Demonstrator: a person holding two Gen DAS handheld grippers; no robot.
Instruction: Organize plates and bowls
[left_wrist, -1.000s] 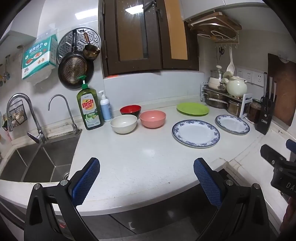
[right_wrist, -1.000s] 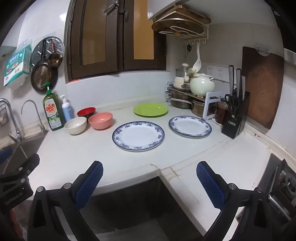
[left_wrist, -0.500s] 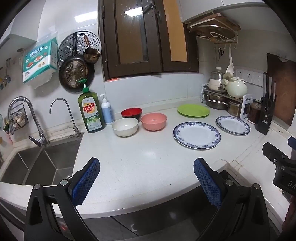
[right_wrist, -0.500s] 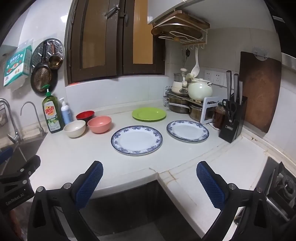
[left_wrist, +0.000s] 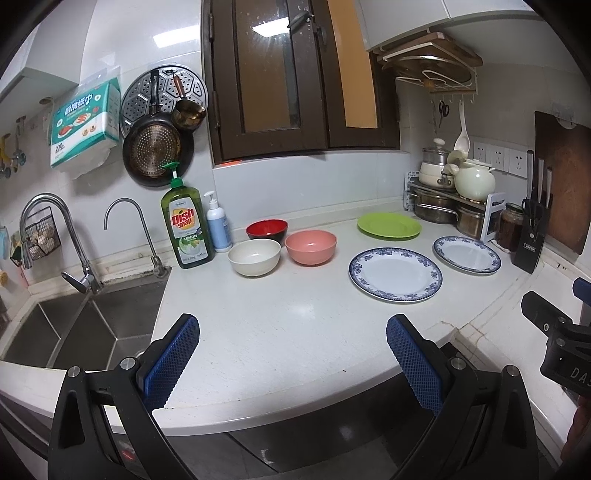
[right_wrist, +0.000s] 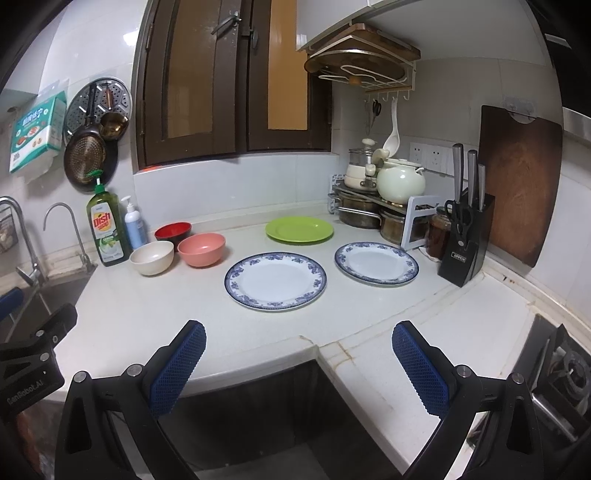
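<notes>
Lying flat, rims up: large plate (right_wrist: 275, 281), small plate (right_wrist: 376, 263), apart.

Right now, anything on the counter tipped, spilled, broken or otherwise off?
Nothing stands out. The red bowl, cream bowl and pink bowl sit upright; the green plate and both blue-rimmed plates lie flat, unstacked. Only brownish staining shows along the counter seam.

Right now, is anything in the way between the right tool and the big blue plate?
Nothing visible. Bare counter lies between the open right tool and the big blue plate. The pink bowl sits off to the side.
</notes>
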